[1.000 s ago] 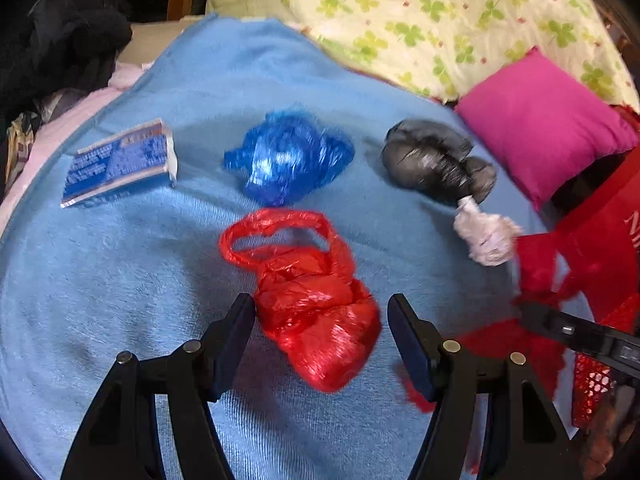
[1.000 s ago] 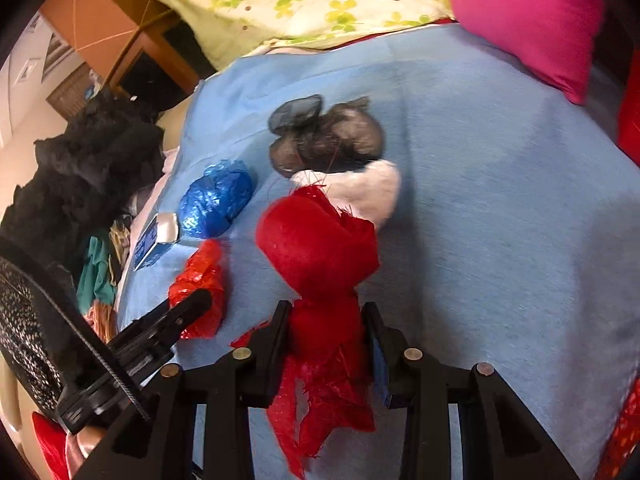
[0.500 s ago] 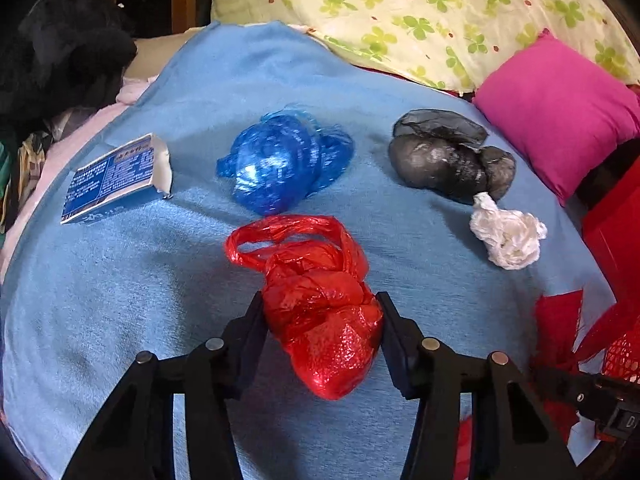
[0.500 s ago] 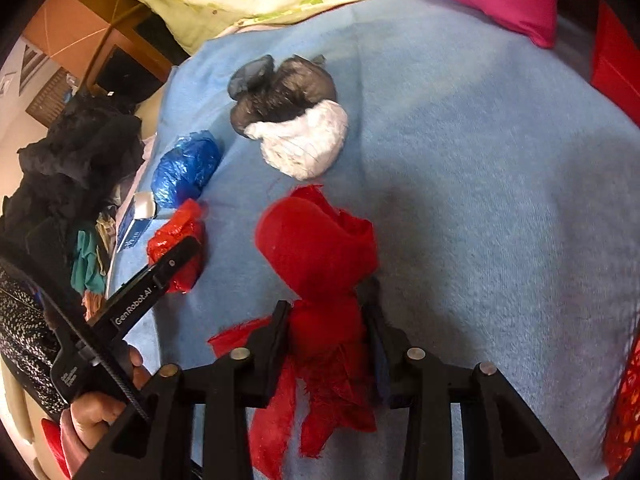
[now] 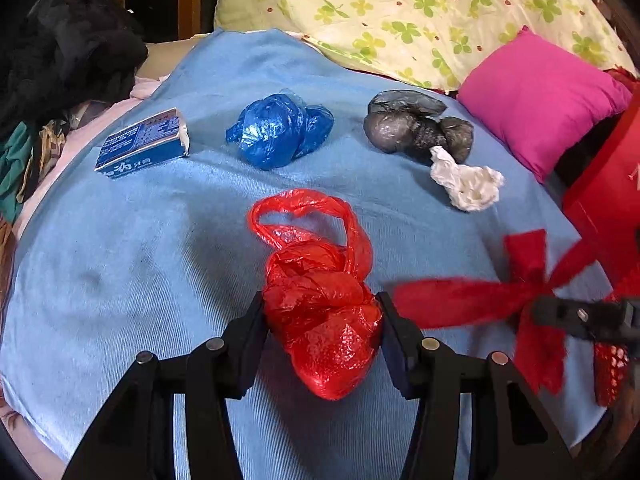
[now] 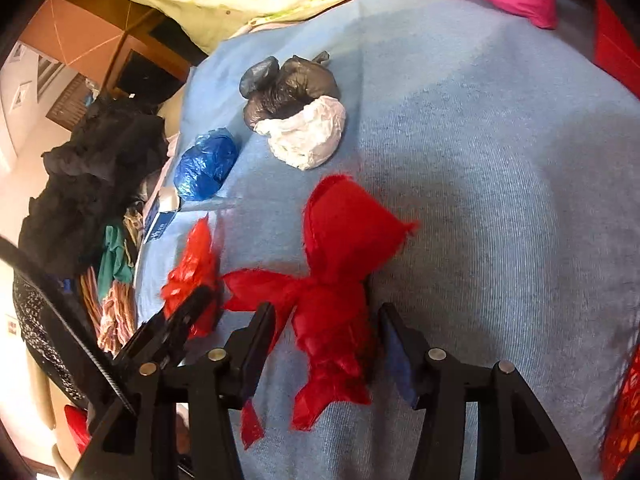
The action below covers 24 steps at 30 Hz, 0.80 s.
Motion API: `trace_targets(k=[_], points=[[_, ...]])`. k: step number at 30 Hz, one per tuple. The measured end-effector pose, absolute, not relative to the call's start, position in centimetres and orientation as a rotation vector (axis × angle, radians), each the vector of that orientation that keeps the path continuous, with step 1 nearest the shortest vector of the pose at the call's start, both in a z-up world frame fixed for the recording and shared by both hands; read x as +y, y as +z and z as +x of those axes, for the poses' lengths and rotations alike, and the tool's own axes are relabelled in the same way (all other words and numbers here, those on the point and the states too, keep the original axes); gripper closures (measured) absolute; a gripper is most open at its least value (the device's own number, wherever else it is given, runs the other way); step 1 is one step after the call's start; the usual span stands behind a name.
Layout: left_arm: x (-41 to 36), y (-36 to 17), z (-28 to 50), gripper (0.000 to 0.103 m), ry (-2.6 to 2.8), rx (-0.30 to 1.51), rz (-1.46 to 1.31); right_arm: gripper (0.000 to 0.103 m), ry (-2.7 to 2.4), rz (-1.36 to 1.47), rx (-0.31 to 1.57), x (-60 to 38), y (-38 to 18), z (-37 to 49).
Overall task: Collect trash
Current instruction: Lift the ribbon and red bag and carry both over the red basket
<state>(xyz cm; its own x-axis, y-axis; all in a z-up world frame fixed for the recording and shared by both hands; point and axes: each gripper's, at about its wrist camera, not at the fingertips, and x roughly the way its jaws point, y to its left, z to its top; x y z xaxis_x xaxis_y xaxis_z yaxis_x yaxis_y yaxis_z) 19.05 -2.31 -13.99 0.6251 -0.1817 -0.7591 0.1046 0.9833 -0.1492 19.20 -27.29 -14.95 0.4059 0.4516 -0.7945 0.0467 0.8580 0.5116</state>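
Pinching the red plastic bag (image 5: 320, 320), the left gripper (image 5: 322, 320) has both fingers pressed against the crumpled bundle's sides, while the bag's looped handle lies forward on the blue blanket (image 5: 120, 280). The right gripper (image 6: 326, 336) stands spread: its two fingers flank the red cloth bundle (image 6: 340, 248) with gaps showing on both sides, and the cloth's frayed tails trail between and past them.

Six pieces of trash show on the blanket, one of each kind. Besides the red plastic bag and the red cloth bundle, there is one blue plastic bag (image 5: 280, 132) balled up in the middle of the far row, one grey plastic bag (image 5: 412, 128) to its right, one white crumpled paper wad (image 5: 468, 184) touching the grey bag's near edge, and one blue and white carton (image 5: 142, 144), torn open at its end, well to the left of the blue bag.

From the right wrist view the left gripper comes in at the lower left, its tip at the red plastic bag, just beside the cloth bundle.

One pink cushion (image 5: 540, 100) sits at the blanket's far right, one clover-print quilt (image 5: 400, 12) behind it, one heap of dark clothes (image 5: 68, 56) at the far left, and one red box (image 5: 604, 184) at the right edge.
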Motion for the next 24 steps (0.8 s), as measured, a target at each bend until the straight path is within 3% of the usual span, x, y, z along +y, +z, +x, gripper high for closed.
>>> trace_targets(k=[11,14,20,24], points=[[-2.6,-13.5,18.6,0.049,-0.206,0.892,-0.087,0.047,0.198,0.410,1.163,-25.5,-15.0,19.9],[-3.3,-13.5,18.7,0.049,-0.212,0.897,-0.053,0.061,0.164,0.355,1.153,-24.6,-15.0,19.8],[-2.4,-12.7,18.8,0.049,-0.238,0.900,-0.098,0.067,0.116,0.351,1.073,-24.6,-14.1,18.5],[-1.7,-11.4,17.8,0.049,-0.230,0.856,-0.105,0.067,0.097,0.316,0.921,-24.5,-11.1,15.7]])
